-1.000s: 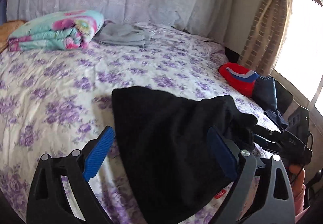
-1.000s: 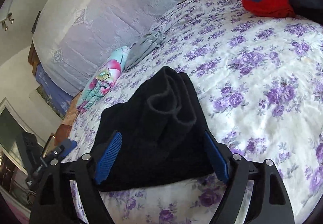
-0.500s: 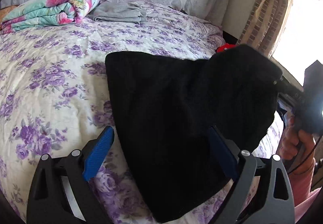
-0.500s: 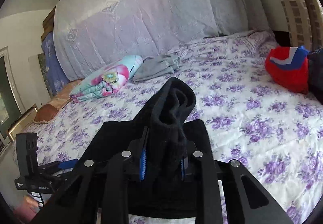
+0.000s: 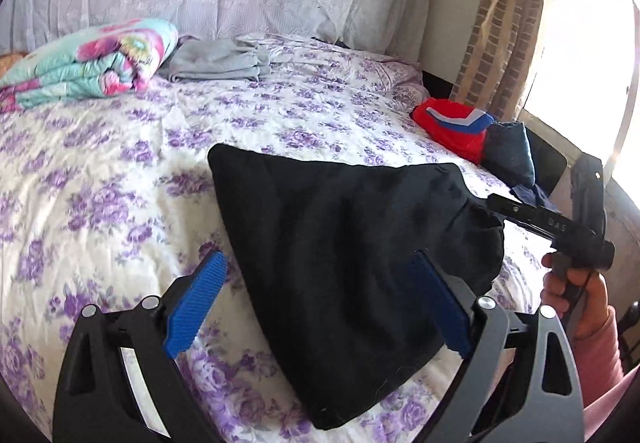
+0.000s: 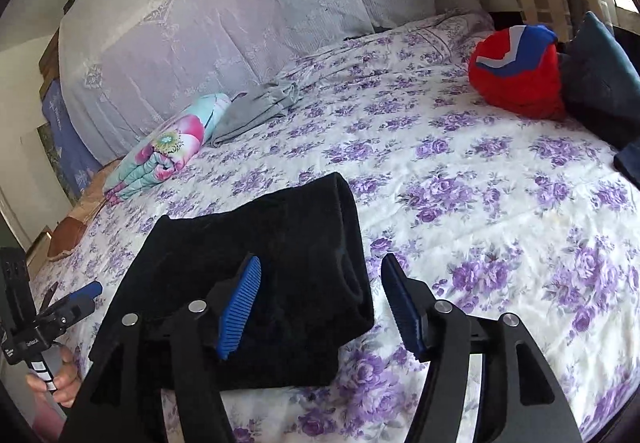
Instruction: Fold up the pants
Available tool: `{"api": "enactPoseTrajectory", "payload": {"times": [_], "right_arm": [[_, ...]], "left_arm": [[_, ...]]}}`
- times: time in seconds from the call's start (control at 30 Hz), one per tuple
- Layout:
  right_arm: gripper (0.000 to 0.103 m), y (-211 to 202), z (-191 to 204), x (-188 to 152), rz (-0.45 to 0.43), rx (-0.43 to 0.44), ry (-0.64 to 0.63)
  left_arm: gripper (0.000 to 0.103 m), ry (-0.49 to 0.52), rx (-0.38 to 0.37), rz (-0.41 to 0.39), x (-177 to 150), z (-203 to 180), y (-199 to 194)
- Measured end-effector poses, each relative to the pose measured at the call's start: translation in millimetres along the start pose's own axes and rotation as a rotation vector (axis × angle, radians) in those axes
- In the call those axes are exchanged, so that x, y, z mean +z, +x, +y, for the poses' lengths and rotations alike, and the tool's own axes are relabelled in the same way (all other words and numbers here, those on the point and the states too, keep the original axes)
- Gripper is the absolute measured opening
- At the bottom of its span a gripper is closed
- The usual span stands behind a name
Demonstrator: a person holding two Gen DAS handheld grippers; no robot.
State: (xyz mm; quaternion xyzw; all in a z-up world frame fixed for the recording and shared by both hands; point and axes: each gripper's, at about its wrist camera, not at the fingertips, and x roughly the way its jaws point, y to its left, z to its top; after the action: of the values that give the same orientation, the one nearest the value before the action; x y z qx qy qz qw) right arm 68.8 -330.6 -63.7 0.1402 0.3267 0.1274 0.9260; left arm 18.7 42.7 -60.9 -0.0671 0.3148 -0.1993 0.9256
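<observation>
Black pants (image 6: 256, 275) are seen folded in a thick bundle on the floral bed (image 6: 500, 203), rolled edge toward the pillows. Left gripper (image 5: 320, 307) is held over the near pants edge, jaws spread wide, nothing gripped. Right gripper (image 6: 320, 303) is held at the bundle's right edge, jaws parted, nothing pinched.
</observation>
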Motion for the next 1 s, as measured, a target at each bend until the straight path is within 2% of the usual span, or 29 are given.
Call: {"api": "enactPoseTrajectory", "payload": {"times": [0.07, 0.1, 0.13, 0.17, 0.23, 0.37, 0.4, 0.43, 0.47, 0.5, 0.53, 0.57, 0.63, 0.7, 0.77, 0.87, 0.93, 1.0], "right_arm": [[0.065, 23, -4, 2, 0.067, 0.052, 0.041], [0.061, 31, -8, 1, 0.092, 0.079, 0.071], [0.045, 36, -8, 3, 0.101, 0.101, 0.083], [0.040, 36, -3, 6, 0.095, 0.096, 0.054], [0.023, 27, 17, 16, 0.049, 0.103, -0.052], [0.021, 2, 33, 26, -0.073, 0.215, -0.132], [0.021, 4, 27, 24, -0.070, 0.226, -0.117], [0.024, 18, 16, 18, -0.023, 0.213, -0.086], [0.028, 33, 6, 12, 0.041, 0.162, -0.061], [0.045, 47, -8, 4, 0.109, 0.094, -0.015], [0.051, 47, -18, 2, 0.114, 0.124, 0.049], [0.054, 40, -23, 3, 0.105, 0.154, 0.096], [0.066, 14, -19, 13, 0.039, 0.069, 0.065], [0.066, -11, -5, 22, -0.053, 0.011, 0.006], [0.066, -20, 15, 30, -0.094, 0.088, -0.039], [0.066, -4, 56, 42, -0.042, 0.314, -0.113], [0.057, 28, 81, 47, 0.071, 0.422, -0.131], [0.055, 59, 99, 48, 0.194, 0.517, -0.139]], "left_arm": [[0.091, 0.001, 0.008, 0.030, -3, -1, 9], [0.091, -0.010, 0.005, 0.049, -6, 1, 12], [0.091, -0.023, 0.001, 0.062, -7, 3, 15], [0.091, -0.042, -0.002, 0.070, -11, 6, 16], [0.091, -0.074, 0.003, 0.075, -14, 12, 16], [0.091, -0.131, -0.004, 0.062, -15, 22, 13], [0.091, -0.129, 0.000, 0.060, -15, 22, 13], [0.091, -0.122, 0.002, 0.059, -15, 20, 12], [0.091, -0.113, 0.004, 0.058, -16, 19, 12], [0.091, -0.105, 0.007, 0.059, -16, 18, 12], [0.091, -0.093, 0.012, 0.058, -15, 16, 11], [0.091, -0.086, 0.015, 0.056, -14, 14, 9], [0.091, -0.070, 0.018, 0.035, -11, 11, 2], [0.091, -0.058, -0.008, 0.002, -4, 6, -6], [0.091, -0.030, -0.077, -0.026, 3, -7, -11], [0.091, 0.018, -0.175, 0.001, 0, -31, -1], [0.091, 0.033, -0.227, 0.073, -11, -44, 14], [0.091, 0.035, -0.245, 0.126, -24, -50, 23]]}}
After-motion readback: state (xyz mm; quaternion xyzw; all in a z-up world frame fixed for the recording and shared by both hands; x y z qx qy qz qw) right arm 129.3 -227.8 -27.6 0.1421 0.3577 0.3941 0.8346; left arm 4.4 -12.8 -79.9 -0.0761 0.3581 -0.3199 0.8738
